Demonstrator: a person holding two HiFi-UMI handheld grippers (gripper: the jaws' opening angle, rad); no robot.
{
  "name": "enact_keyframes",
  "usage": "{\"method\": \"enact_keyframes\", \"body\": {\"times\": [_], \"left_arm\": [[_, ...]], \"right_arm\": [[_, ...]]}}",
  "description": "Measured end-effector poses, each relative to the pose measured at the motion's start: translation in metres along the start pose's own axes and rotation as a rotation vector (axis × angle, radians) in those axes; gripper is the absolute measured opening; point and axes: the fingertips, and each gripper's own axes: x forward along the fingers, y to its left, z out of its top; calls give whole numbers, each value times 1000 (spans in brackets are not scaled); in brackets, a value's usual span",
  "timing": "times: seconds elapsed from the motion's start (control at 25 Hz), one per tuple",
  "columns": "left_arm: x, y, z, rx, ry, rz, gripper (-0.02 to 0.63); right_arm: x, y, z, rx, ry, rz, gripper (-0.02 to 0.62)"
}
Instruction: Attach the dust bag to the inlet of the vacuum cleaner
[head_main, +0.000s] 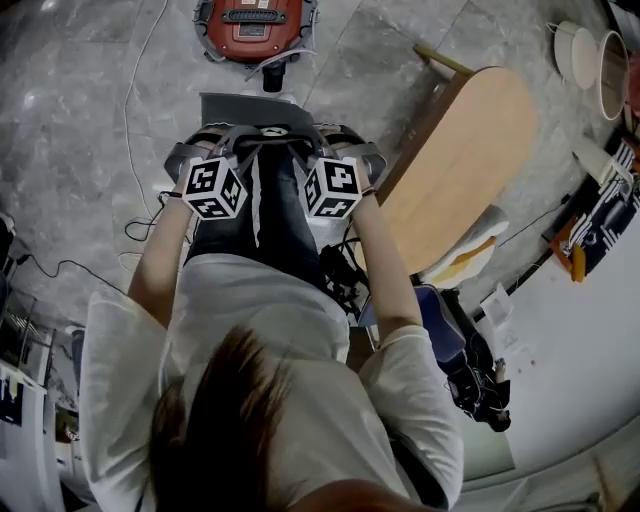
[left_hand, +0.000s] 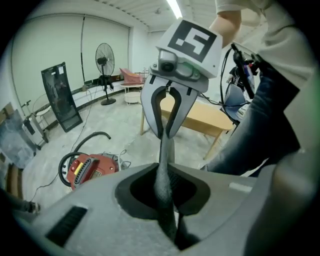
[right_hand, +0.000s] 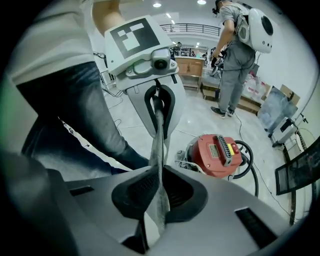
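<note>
The grey dust bag (head_main: 236, 106) hangs over the floor in front of me, its top edge stretched between both grippers. In the left gripper view it shows edge-on as a grey fabric strip (left_hand: 163, 185) that runs from my left gripper (left_hand: 173, 236) up to the right gripper (left_hand: 167, 134), whose fingers pinch it. The right gripper view mirrors this: the strip (right_hand: 158, 165) leads from my right gripper (right_hand: 150, 235) to the left gripper (right_hand: 159, 131). Both are shut on the bag. The red vacuum cleaner (head_main: 255, 25) (left_hand: 90, 169) (right_hand: 220, 155) stands on the floor beyond, apart from the bag.
A wooden table (head_main: 460, 150) stands at the right, close to my right arm. Cables (head_main: 135, 110) trail over the stone floor at the left. A black hose (right_hand: 250, 160) curls round the vacuum. A person (right_hand: 235, 60) stands farther off, and a fan (left_hand: 105, 57) stands near the wall.
</note>
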Motion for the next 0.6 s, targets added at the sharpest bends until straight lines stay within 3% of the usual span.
{"method": "enact_keyframes", "body": {"times": [0.2, 0.6], "left_arm": [[42, -2, -31, -53, -4, -18, 38], [117, -1, -90, -56, 47, -27, 38]], "right_arm": [[44, 2, -23, -7, 30, 23, 31], [130, 5, -64, 35, 26, 25, 29]]}}
